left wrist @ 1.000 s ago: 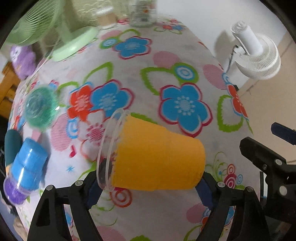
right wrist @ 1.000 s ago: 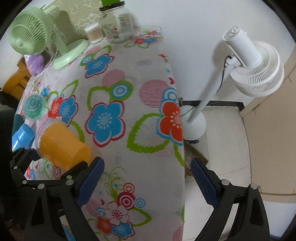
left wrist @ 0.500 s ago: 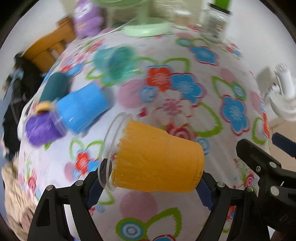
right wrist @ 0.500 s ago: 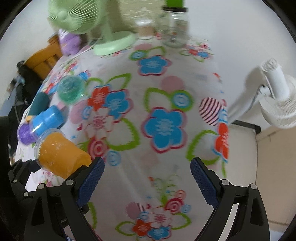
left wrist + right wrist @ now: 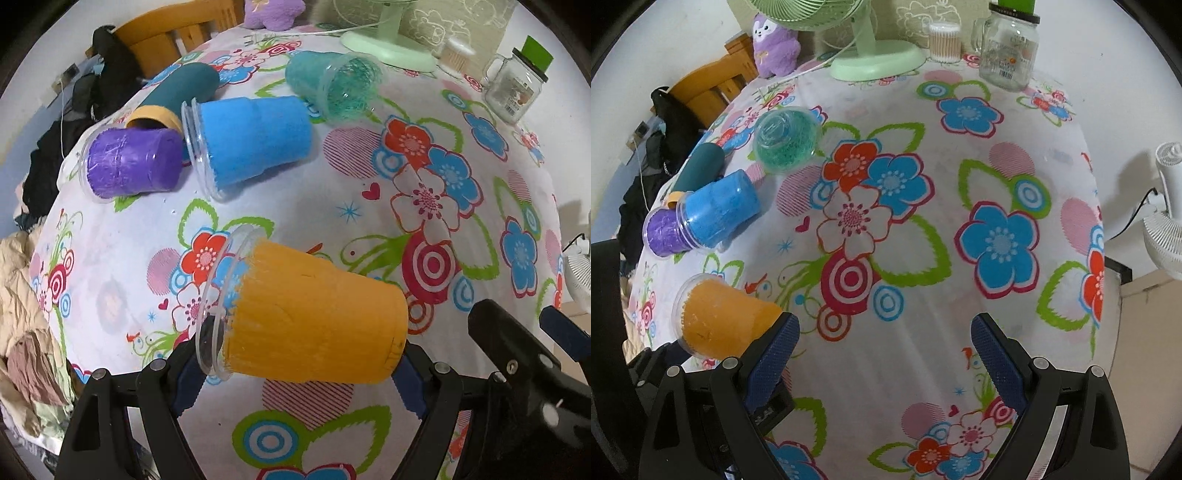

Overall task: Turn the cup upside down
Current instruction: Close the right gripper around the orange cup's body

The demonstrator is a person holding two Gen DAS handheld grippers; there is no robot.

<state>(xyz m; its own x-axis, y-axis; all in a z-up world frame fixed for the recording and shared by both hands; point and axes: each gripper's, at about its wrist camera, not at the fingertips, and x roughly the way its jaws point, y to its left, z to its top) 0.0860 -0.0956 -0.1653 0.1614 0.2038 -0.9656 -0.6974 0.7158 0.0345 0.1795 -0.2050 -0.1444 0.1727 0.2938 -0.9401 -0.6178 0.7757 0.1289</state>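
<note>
My left gripper [image 5: 295, 376] is shut on the orange cup [image 5: 310, 314], a clear plastic cup with an orange lining. It holds the cup on its side above the flowered tablecloth [image 5: 369, 192], rim pointing left. The cup also shows at lower left in the right wrist view [image 5: 720, 317]. My right gripper [image 5: 886, 350] is open and empty above the cloth, to the right of the cup.
A blue cup [image 5: 251, 140], a purple cup [image 5: 129, 162] and a green cup [image 5: 332, 85] lie on their sides at the far left. A teal tube [image 5: 181, 88] lies behind them. A green fan base [image 5: 875, 62], a glass jar [image 5: 1008, 51] and a purple plush [image 5: 775, 44] stand at the back.
Both grippers have swung left across the table, bringing the fallen cups into fuller view. The orange cup has stayed gripped on its side in the left gripper.
</note>
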